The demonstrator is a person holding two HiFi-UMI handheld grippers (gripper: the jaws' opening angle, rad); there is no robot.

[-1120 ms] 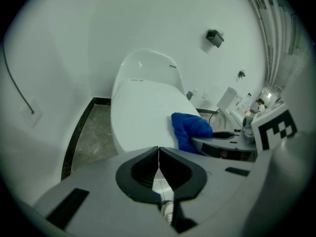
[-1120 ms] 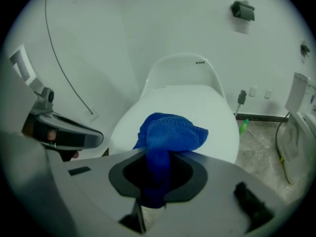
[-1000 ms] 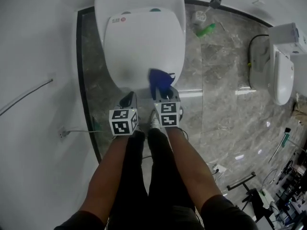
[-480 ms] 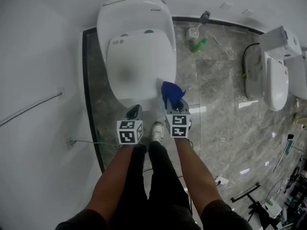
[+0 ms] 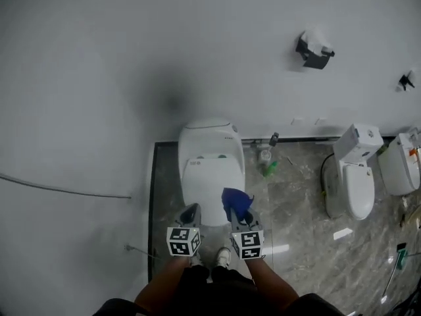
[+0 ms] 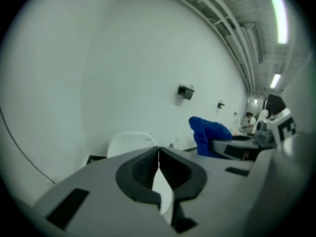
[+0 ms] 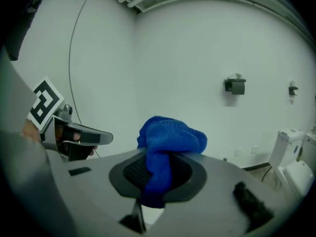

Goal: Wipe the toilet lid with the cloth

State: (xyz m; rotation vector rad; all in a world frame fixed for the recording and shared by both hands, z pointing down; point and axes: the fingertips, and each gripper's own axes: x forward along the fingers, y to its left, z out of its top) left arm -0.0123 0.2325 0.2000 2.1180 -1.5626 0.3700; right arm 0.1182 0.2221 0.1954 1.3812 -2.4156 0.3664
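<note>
Okay, left gripper (image 6: 158,154): jaws pressed together with nothing between them; it hangs just beside the right one, over the toilet's front edge.
right gripper (image 7: 157,172): jaws pinch the blue cloth (image 7: 170,137) at its middle, and a bunched end sticks out past the tips.
cloth position: in the air, apart from the lid; the head view shows it over the lid's near-right edge.
toilet lid (image 5: 212,176): white and shut, below and ahead of both grippers; the cloth isn't touching it.
step in hand (my read): bring the cloth down to the lid; wiping hasn't started yet.
how to do it well: tilt the right tips down so the cloth meets the plastic, not a jaw. Keep the pinch firm. Sweep far edge to near in overlapping passes, with the left gripper clear of the path.
risk: the wad is small, so bare jaw tips could scrape the lid.
green bottle (image 5: 270,170): on the floor to the right of the toilet, off the wipe path.
second toilet (image 5: 352,183): further right, well apart.
</note>
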